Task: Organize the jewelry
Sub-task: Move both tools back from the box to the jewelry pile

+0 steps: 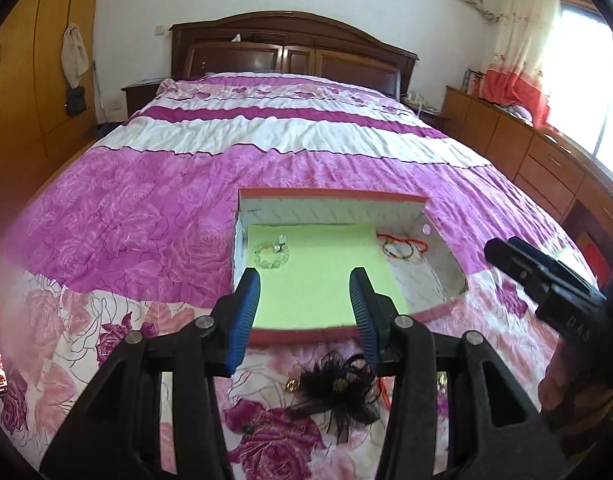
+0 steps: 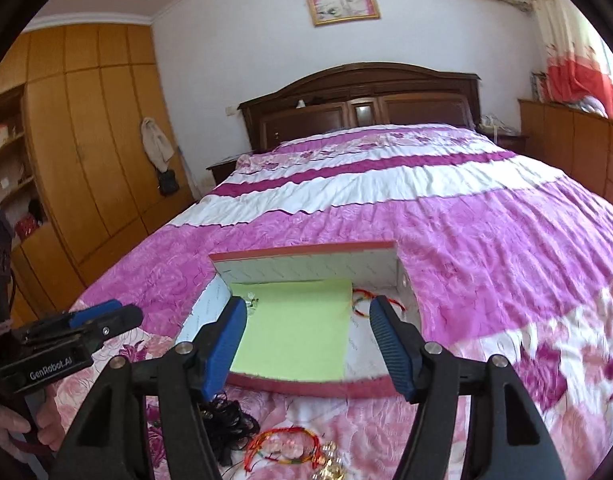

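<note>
The left gripper (image 1: 304, 316) is half open and holds nothing; the right gripper (image 2: 306, 344) is wider and empty too; ahead sits the box (image 1: 330, 197) with two bracelets inside; more jewelry (image 2: 284, 446) waits below, likely next.

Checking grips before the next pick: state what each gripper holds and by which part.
Nothing is held. The left gripper and the right gripper both stand open and empty above the box.
</note>
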Demonstrator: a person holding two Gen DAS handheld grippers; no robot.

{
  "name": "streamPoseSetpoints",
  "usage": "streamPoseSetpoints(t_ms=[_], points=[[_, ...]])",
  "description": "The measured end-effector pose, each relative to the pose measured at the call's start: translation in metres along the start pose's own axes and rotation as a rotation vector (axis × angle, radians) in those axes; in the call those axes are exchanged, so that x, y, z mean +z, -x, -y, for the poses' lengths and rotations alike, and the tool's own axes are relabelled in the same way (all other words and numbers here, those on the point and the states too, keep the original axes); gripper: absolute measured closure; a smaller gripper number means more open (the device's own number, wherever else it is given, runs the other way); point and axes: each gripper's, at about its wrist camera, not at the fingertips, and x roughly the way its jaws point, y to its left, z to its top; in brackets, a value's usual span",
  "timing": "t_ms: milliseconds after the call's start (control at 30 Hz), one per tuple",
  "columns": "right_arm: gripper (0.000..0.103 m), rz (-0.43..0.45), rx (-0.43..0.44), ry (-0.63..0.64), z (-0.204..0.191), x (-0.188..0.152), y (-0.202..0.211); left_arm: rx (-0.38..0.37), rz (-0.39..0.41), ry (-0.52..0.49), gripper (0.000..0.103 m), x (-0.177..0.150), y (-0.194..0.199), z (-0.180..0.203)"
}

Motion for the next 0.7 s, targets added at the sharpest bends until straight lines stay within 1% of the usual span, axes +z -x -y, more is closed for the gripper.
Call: streamPoseSetpoints(t_ms=[67,167,233,333,467,533,633,700], points=[[0.036,0.003,-0.022,-0.023,0.002,-0.007,0.006,-0.022,-0.008,-0.008,0.064,-0.006,0.002,-0.004],[0.036,0.028,-0.079,-0.050,0.004,-0.021,0.020,-0.055,-0.030,-0.021,0.064,-0.014,0.000,-0.009],[0.036,0.053,-0.106,-0.066,0.004,-0.028,0.031,-0.057,-0.039,-0.042,0.064,-0.021,-0.001,-0.011],[0.035,0.085,-0.135,-0.072,0.004,-0.041,0.046,-0.048,-0.031,-0.068,0.064,-0.033,0.004,-0.009],[0.035,0.099,-0.156,-0.042,0.002,-0.058,0.059,-0.048,-0.016,-0.053,0.064,-0.045,0.013,-0.007],[0.035,0.107,-0.162,-0.030,0.001,-0.065,0.063,-0.051,0.005,-0.049,0.064,-0.052,0.020,-0.007],[0.035,0.107,-0.161,-0.014,0.000,-0.074,0.065,-0.027,0.034,-0.058,0.064,-0.062,0.028,-0.004],[0.035,0.092,-0.154,-0.003,-0.001,-0.078,0.062,-0.018,0.030,-0.052,0.064,-0.066,0.028,-0.004]])
